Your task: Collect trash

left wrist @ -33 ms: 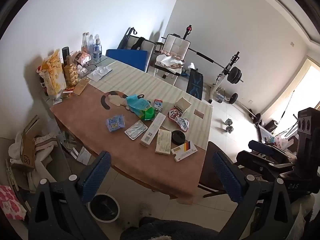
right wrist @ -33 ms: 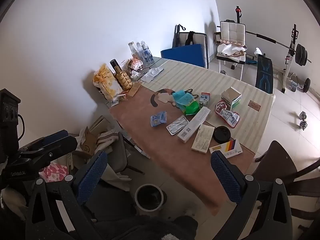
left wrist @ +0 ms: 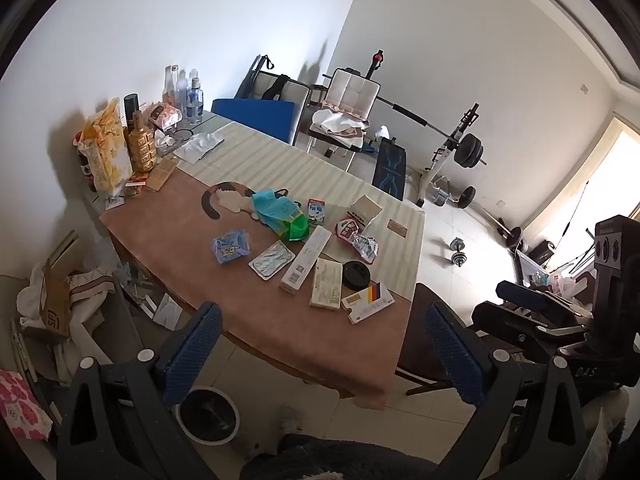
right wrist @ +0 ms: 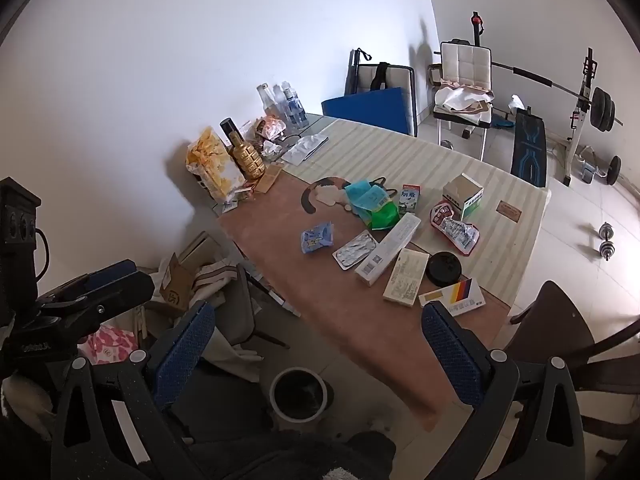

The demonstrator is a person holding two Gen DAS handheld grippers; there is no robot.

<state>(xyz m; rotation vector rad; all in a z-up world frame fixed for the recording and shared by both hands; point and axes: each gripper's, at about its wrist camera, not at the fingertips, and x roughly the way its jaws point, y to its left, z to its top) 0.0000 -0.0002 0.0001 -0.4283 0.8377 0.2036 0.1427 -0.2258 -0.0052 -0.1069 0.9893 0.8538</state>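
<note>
A table [left wrist: 172, 232] with a brown and striped cloth carries scattered trash: a blue wrapper [left wrist: 230, 247], a silver blister pack [left wrist: 271, 259], a long white box [left wrist: 306, 259], a cream box [left wrist: 326, 283], a black lid [left wrist: 358, 274], a box with a flag stripe [left wrist: 367, 302], a green and blue bag [left wrist: 282, 216] and a small milk carton [left wrist: 316, 211]. A round bin [left wrist: 208, 416] stands on the floor below the near table edge; it also shows in the right wrist view [right wrist: 298, 394]. My left gripper [left wrist: 320, 356] and right gripper [right wrist: 316, 352] are open, empty, held high before the table.
Bottles, a gold bottle [left wrist: 141, 148] and a chip bag [left wrist: 106, 148] stand at the table's far left corner. Cardboard and bags [left wrist: 56, 308] pile on the floor left. A dark chair [right wrist: 560, 320] stands right of the table. Gym equipment [left wrist: 460, 152] fills the back.
</note>
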